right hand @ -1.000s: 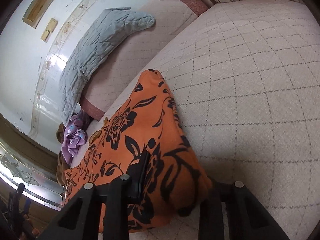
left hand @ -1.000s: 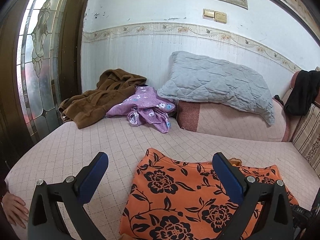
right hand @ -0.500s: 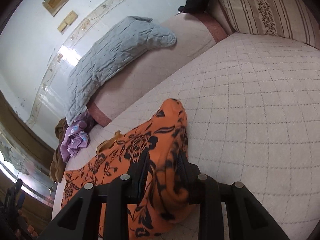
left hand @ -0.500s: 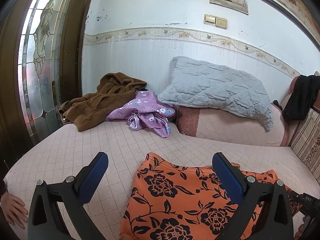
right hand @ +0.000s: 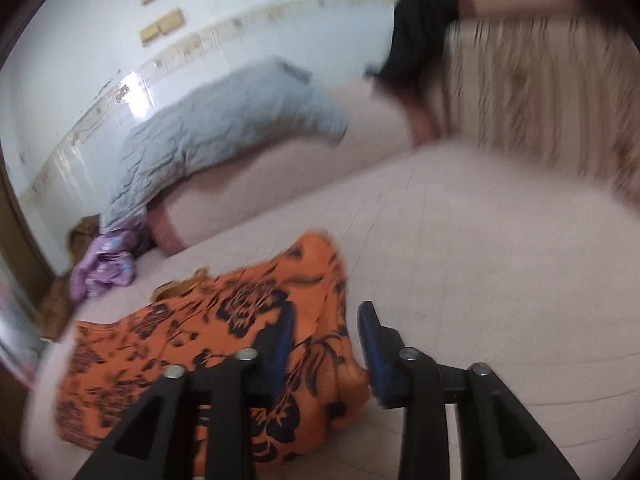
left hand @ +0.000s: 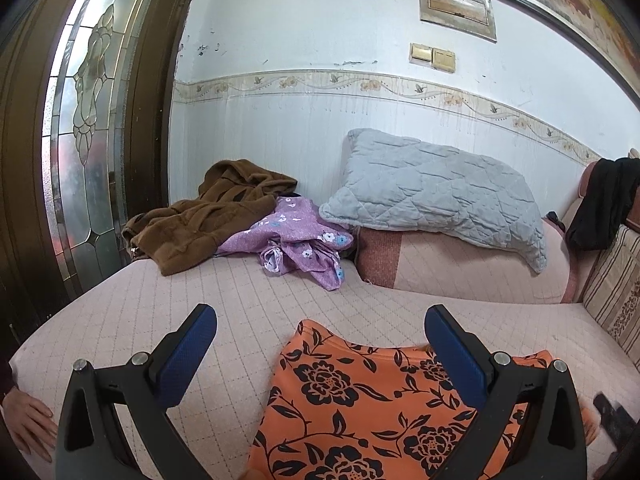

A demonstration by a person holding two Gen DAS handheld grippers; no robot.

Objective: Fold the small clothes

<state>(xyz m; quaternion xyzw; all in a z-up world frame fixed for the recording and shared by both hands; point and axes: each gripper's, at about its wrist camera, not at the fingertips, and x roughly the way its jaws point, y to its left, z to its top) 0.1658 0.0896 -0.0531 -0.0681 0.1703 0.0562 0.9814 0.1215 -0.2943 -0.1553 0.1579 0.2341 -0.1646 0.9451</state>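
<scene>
A fold looks just finished: the orange floral garment (left hand: 372, 404) lies flat near the bed's (left hand: 240, 296) front edge. The right gripper (right hand: 326, 340), clamped on its edge a second ago, has just spread open, pads off the cloth. The left gripper (left hand: 320, 344) hovers open, empty. Next needs a fresh grip

The left tool (left hand: 320, 334) hangs with its blue-padded fingers (left hand: 192, 344) spread wide and nothing between them, above a pink quilted bed (left hand: 168, 312). An orange cloth printed with black flowers (left hand: 352, 396) lies flat on the bed below the tool, its far edge between the fingers. Farther back a brown fleece garment (left hand: 208, 216) touches a crumpled purple flowered garment (left hand: 296, 240), beside a grey quilted pillow (left hand: 432, 196). A hand (left hand: 28, 420) rests on the bed's near left edge.
</scene>
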